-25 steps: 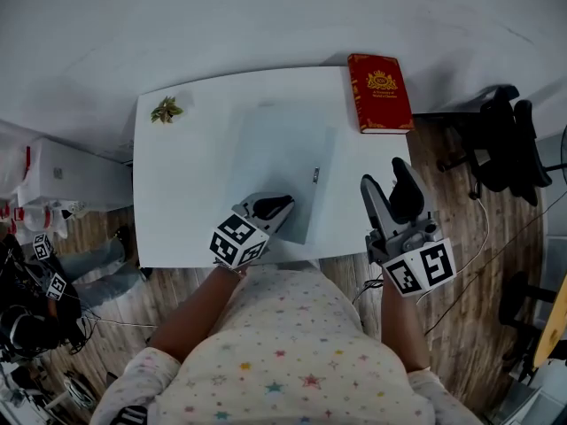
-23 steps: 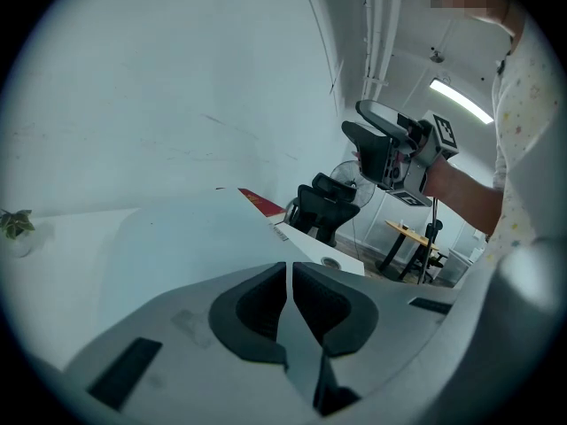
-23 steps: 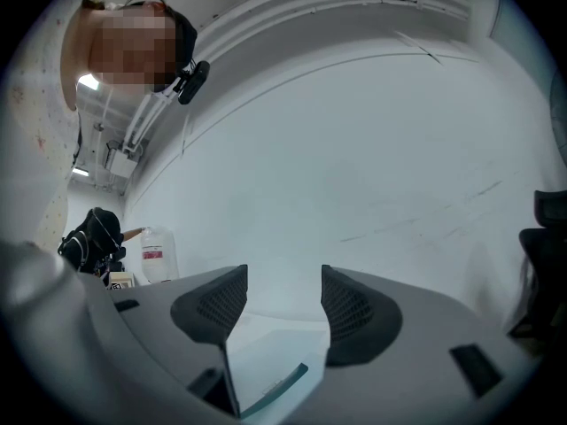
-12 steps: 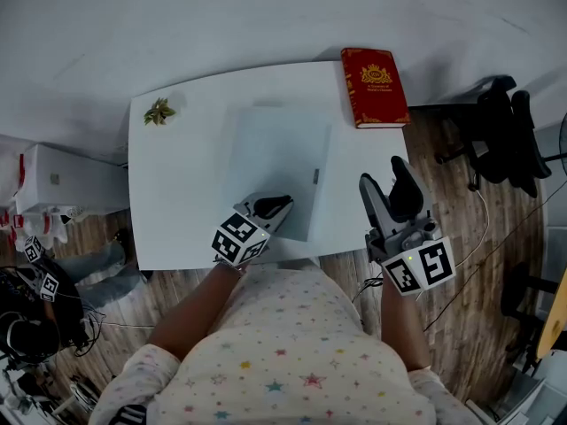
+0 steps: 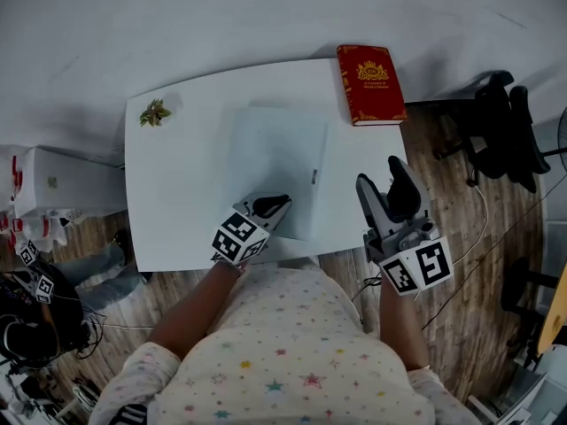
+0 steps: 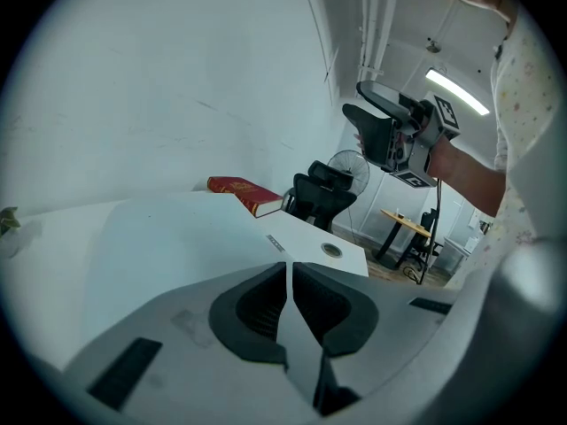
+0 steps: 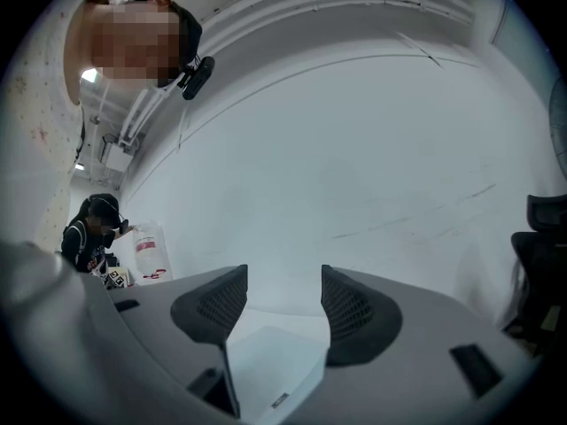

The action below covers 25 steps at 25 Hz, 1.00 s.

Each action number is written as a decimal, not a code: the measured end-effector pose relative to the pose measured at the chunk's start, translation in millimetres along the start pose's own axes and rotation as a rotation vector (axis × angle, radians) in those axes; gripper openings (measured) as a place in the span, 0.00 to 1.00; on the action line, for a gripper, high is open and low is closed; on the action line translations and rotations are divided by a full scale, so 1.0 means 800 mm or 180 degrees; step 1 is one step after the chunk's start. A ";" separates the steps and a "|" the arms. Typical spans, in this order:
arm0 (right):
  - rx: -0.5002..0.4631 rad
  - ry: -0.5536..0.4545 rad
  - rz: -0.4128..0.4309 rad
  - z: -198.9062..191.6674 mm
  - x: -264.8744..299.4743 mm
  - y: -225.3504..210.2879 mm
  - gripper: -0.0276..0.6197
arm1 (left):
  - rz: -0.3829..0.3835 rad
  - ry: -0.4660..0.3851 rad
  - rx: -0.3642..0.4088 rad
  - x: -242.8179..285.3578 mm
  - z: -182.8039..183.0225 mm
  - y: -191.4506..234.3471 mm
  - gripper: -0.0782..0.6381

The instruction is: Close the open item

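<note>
A pale blue-grey flat item lies closed and flat in the middle of the white table, a small label at its right edge. My left gripper rests at the item's near edge with its jaws shut; in the left gripper view the left gripper shows nothing between them, and the item stretches ahead. My right gripper is open, held off the table's right side. The right gripper is empty in its own view, with the item below it.
A red book lies at the table's far right corner, and a small sprig at the far left. Black office chairs stand to the right. A person sits low at the left among clutter.
The head view has drifted a little, so the table sits slightly further left and up. Both grippers hold their places and states.
</note>
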State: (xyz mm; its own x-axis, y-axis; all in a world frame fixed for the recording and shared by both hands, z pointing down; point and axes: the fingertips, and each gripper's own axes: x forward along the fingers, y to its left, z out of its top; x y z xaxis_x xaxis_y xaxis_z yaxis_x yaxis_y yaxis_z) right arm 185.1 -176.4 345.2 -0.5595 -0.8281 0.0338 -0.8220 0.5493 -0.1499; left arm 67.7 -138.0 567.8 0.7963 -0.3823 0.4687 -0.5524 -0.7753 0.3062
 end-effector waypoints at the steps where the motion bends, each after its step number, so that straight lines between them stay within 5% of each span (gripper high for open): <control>1: -0.0002 0.0004 0.0002 -0.001 0.000 0.000 0.42 | -0.0003 0.0006 0.0006 0.001 -0.001 0.000 0.15; 16: 0.0009 -0.0001 -0.0002 -0.003 -0.004 -0.001 0.42 | 0.0021 0.0146 0.0061 0.013 -0.011 -0.001 0.14; 25: 0.0020 -0.0017 -0.0031 -0.003 -0.003 -0.004 0.42 | 0.0018 0.0660 0.0409 0.031 -0.039 -0.007 0.14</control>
State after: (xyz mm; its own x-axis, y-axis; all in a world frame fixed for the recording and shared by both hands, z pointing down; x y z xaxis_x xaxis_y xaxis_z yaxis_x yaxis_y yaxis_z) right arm 188.7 -175.5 348.2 -0.5509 -0.8340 0.0299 -0.8268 0.5405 -0.1558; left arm 82.7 -127.5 603.2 0.7184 -0.2857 0.6342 -0.5102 -0.8362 0.2013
